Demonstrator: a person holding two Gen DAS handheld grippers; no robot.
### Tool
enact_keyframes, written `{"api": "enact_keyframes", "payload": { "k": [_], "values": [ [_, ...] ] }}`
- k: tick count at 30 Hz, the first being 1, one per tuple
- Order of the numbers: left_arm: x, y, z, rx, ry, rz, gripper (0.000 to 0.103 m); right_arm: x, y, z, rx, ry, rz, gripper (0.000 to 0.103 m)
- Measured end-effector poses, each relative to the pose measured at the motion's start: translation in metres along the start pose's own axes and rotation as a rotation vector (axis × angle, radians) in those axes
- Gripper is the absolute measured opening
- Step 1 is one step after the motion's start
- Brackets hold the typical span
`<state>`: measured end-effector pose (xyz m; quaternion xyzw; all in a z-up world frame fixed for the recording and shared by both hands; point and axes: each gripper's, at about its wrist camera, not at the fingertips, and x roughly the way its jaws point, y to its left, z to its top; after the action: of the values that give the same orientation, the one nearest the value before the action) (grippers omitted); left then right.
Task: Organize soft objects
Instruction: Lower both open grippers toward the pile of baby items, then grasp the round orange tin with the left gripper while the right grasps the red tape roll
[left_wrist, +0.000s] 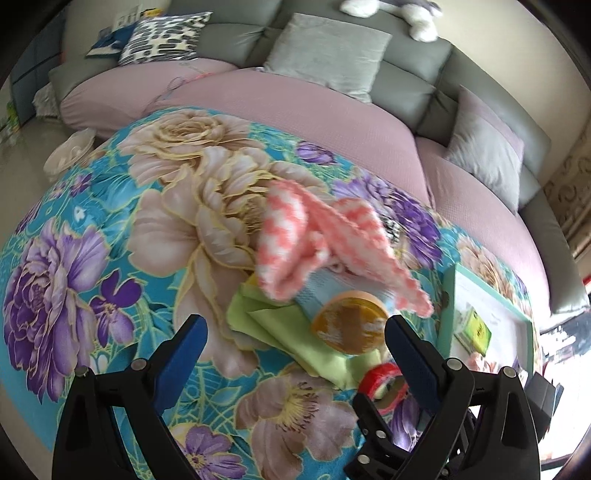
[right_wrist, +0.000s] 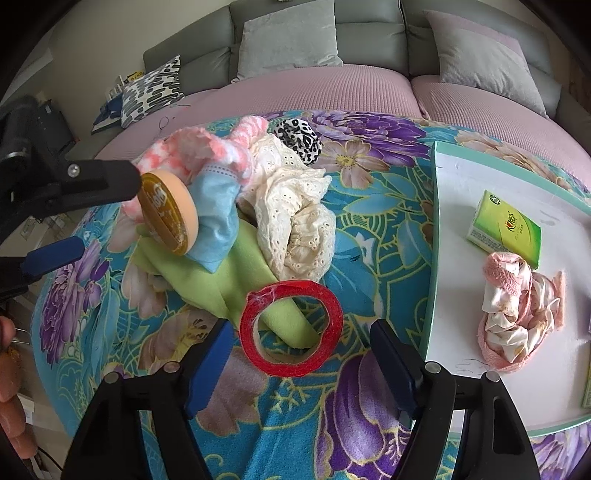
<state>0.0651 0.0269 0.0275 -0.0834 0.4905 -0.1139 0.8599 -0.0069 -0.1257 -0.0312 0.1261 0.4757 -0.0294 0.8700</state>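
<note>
- Fleece blanket (right_wrist: 354, 229), floral teal, carries the pile; a white tray (right_wrist: 443, 258) with a teal rim sits to its right, and we judge it the sorting target.
- Tray already holds a pink rag bundle (right_wrist: 517, 325) and a green tissue pack (right_wrist: 504, 229), well apart from the pile.
- Pile: pink-white sock (left_wrist: 295, 236) on top, draped over a blue cloth (right_wrist: 218, 218); green cloth (right_wrist: 221, 273) underneath; cream lace (right_wrist: 295, 221) beside it; a spotted piece (right_wrist: 299, 138) behind.
- Hard items are mixed in: amber tape roll (right_wrist: 168, 214) leans on the blue cloth; red tape ring (right_wrist: 291, 328) lies on the green cloth's tip.
- Left gripper (left_wrist: 295, 332): fingers spread wide, holding nothing, hovering over the pile with the amber roll between the tips.
- Right gripper (right_wrist: 299, 354): fingers spread, empty, straddling the red ring without touching it, as far as we can tell.
- Judgement: both tapes pin the cloths, so we expect they must be cleared or worked around.
- Sock looks fluffy, folded, loosely crumpled; it should compress easily in a pinch.
</note>
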Motion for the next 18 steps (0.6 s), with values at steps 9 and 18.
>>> {"api": "enact_keyframes", "payload": {
  "k": [9,18],
  "values": [
    [0.011,-0.027,-0.008,0.098,0.025,-0.02,0.091,0.0,-0.002,0.0,0.003,0.0,0.003,0.075],
    [0.028,-0.032,-0.013,0.108,0.072,-0.046,0.052,-0.001,-0.003,0.0,0.014,-0.003,0.016,0.065]
  ]
}}
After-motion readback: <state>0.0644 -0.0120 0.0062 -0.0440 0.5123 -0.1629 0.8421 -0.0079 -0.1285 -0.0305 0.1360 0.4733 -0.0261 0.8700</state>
